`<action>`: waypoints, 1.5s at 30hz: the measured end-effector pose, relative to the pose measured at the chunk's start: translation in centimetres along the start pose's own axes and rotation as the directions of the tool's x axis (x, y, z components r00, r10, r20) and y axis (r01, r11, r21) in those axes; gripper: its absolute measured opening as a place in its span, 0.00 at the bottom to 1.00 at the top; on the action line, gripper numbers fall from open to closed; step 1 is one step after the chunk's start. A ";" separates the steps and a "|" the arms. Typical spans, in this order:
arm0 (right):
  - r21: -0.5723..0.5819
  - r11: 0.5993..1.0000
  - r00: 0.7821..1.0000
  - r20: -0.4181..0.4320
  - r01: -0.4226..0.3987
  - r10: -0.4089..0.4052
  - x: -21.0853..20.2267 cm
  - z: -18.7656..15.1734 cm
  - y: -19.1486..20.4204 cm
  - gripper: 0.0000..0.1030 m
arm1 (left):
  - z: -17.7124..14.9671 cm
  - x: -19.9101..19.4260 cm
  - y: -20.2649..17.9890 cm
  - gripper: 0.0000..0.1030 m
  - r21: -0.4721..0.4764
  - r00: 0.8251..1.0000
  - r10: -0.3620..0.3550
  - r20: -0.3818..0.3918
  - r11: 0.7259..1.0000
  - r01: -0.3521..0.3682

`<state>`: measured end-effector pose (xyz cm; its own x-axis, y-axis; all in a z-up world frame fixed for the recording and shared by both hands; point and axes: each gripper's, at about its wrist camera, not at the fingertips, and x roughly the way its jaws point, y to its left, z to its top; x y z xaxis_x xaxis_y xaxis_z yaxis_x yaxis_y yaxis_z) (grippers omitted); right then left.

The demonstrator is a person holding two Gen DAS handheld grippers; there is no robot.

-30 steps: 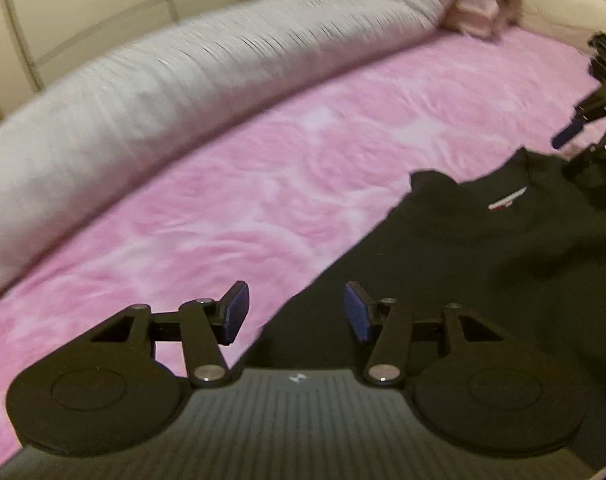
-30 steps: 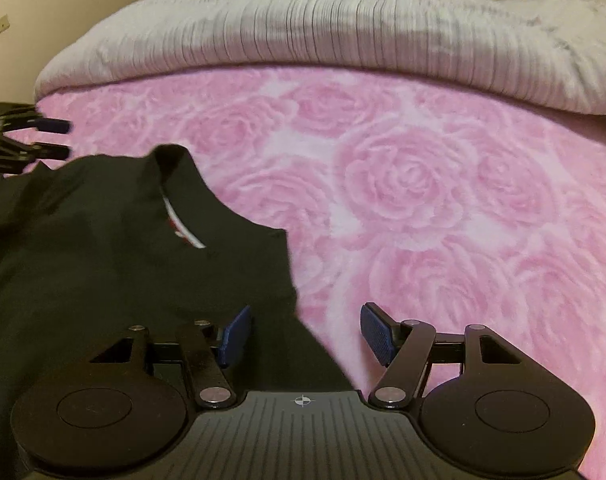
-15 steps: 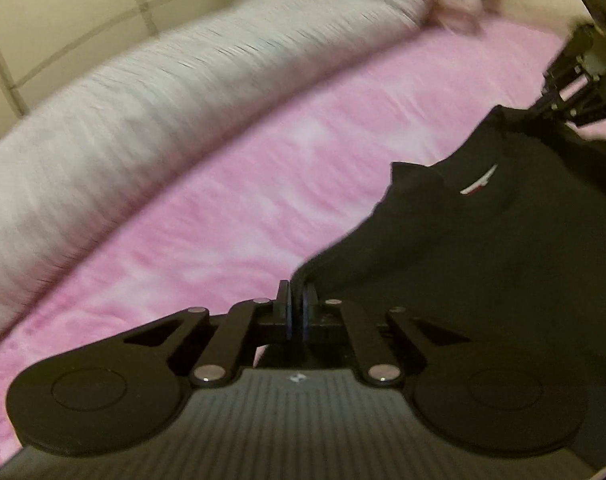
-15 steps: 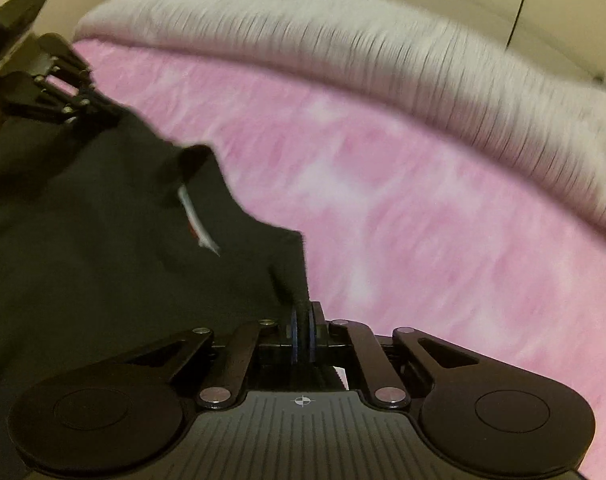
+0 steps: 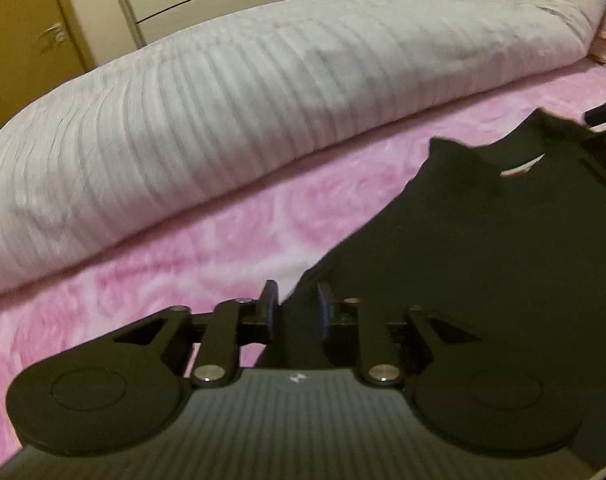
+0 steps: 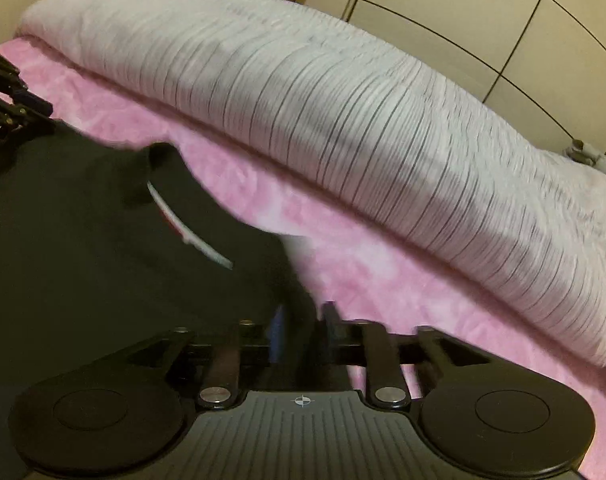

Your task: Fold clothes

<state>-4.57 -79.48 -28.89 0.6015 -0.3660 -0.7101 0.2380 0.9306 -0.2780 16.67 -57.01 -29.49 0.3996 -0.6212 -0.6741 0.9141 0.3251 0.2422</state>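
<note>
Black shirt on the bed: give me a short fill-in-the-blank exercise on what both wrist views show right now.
1. The black shirt lies on a bedspread whose colour is ____.
2. Behind the shirt lies a rolled duvet patterned with thin ____.
3. The left hand-held gripper has its fingers around an edge of the ____.
4. The label inside the shirt's collar is white and ____.

Missing words: pink; stripes; shirt; red
</note>
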 end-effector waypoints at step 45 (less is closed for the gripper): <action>0.488 0.851 0.973 -0.009 -0.196 0.230 -35.4 -32.1 7.6 0.54 | -25.9 -36.1 -15.8 0.03 -0.198 0.986 -0.135 -0.098 0.974 0.114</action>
<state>-48.59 -59.41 -26.62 0.6329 -0.1425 -0.7610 0.4566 0.8625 0.2182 -13.98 -21.27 -27.07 0.2637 -0.5866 -0.7658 0.9217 0.3873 0.0208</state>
